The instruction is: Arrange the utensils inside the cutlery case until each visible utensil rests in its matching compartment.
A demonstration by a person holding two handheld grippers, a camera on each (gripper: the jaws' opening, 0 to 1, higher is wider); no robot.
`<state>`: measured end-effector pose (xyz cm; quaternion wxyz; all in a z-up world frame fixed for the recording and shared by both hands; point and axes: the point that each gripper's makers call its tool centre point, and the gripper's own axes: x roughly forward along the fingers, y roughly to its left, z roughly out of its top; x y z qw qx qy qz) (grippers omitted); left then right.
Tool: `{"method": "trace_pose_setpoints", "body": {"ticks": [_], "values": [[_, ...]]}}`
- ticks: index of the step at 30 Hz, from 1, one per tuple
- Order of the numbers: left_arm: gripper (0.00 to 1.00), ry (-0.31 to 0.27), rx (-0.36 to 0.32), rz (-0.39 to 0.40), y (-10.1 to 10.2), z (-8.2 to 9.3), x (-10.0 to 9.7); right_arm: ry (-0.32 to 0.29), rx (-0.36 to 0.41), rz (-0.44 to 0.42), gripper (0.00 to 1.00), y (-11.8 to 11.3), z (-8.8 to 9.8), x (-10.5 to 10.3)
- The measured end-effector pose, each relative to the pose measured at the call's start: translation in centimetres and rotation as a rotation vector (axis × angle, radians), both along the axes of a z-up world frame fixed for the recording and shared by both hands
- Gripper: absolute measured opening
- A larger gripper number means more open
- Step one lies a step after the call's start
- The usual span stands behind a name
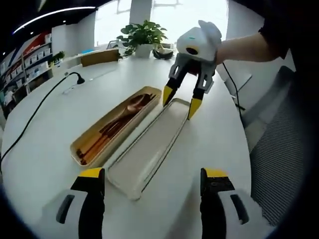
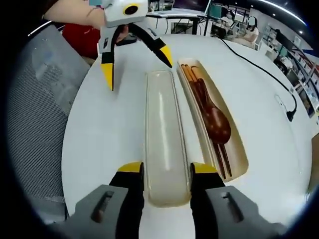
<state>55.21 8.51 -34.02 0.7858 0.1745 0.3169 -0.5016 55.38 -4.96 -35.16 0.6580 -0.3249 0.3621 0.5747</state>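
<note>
The cutlery case (image 1: pixel 115 130) lies open on the white desk (image 1: pixel 55 119); inside it rest a brown wooden spoon (image 2: pixel 215 118) and a pair of brown chopsticks (image 2: pixel 223 158), all laid along the case's long side. Just beside the case, and lined up the same way, lies its lid (image 2: pixel 164 144) (pale, long and turned hollow side up).

The right tool (image 2: pixel 167 175) sits at one short end of the lid; its two yellow-tipped jaws stand apart, one on each long side of the lid's end, and they look close to its edges, but I cannot tell if they are pressing it. In the left gripper view this tool hangs over the far end of the lid, with its tips spread.

The left tool (image 1: pixel 152 180) is open and holds nothing; it waits near the other short end of the lid, a little way off the case.

The lid's long side runs straight away from the right tool, so that tool is the nearer one for lifting it; the case lies right next to the lid, so the lid would need only a short sideways trip and a flip to cover it. A black cable (image 1: pixel 30 119) curls on the desk on the far side of the case from the lid, and a potted plant (image 1: pixel 143 36) stands well beyond the case.
</note>
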Motion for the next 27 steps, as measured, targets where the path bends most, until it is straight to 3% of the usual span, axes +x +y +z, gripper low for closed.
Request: {"method": "trace_pose_setpoints", "body": {"ticks": [5,8,10,15,18,22,27], "values": [[0.80,-0.069,0.037,-0.034,0.4,0.5,0.3,0.030,-0.010,0.028,0.33,-0.3,0.0,0.0],[0.80,-0.106,0.027,-0.025,0.4,0.9,0.8,0.119,0.021,-0.038,0.34,-0.3,0.1,0.0],[0.80,-0.162,0.070,-0.063,0.7,1.1,1.2,0.203,0.044,-0.083,0.34,-0.3,0.3,-0.2],[0.73,-0.271,0.159,-0.177,0.7,1.2,1.5,0.319,0.073,-0.093,0.34,-0.5,0.5,-0.4],[0.69,-0.299,0.180,-0.201,0.7,1.0,1.6,0.413,0.121,-0.137,0.34,-0.2,0.7,-0.2],[0.66,-0.285,0.162,-0.170,0.8,1.0,2.3,0.520,0.167,-0.171,0.34,-0.3,1.1,-0.8],[0.56,-0.311,0.186,-0.216,0.6,1.0,2.6,0.561,0.194,-0.178,0.34,-0.2,1.2,-0.9]]}}
